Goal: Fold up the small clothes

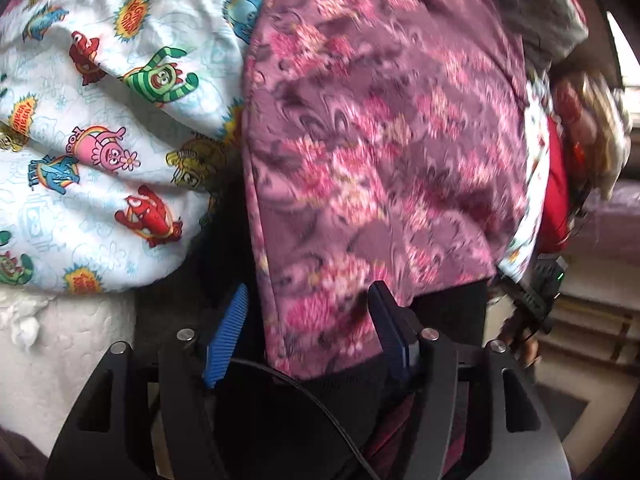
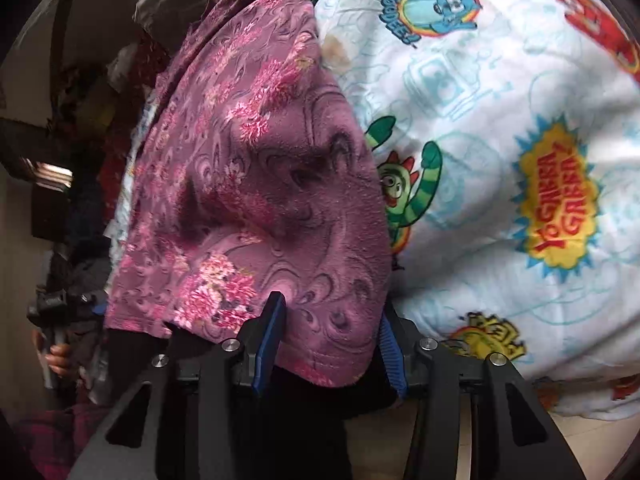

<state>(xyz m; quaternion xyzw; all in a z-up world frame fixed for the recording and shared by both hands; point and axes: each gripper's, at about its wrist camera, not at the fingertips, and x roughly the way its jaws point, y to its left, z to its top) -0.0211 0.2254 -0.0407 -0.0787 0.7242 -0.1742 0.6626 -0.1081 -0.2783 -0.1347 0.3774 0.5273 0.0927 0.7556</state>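
A purple garment with pink flower print (image 1: 380,140) lies spread on a bed, over a white cartoon-print blanket (image 1: 92,120). My left gripper (image 1: 310,300) is open, its blue fingers (image 1: 236,312) straddling the garment's near hem. The same garment (image 2: 248,184) fills the right wrist view. My right gripper (image 2: 330,316) is open too, with the garment's corner lying between its fingers (image 2: 274,320). The other gripper and the hand holding it show at the left edge of the right wrist view (image 2: 52,320).
The cartoon blanket (image 2: 500,160) bulges beside the garment. Black cloth (image 1: 216,280) lies under the hem. A pile of other clothes, red and dark, (image 1: 560,184) sits beyond the garment. A white textured cover (image 1: 60,344) hangs at the bed's edge.
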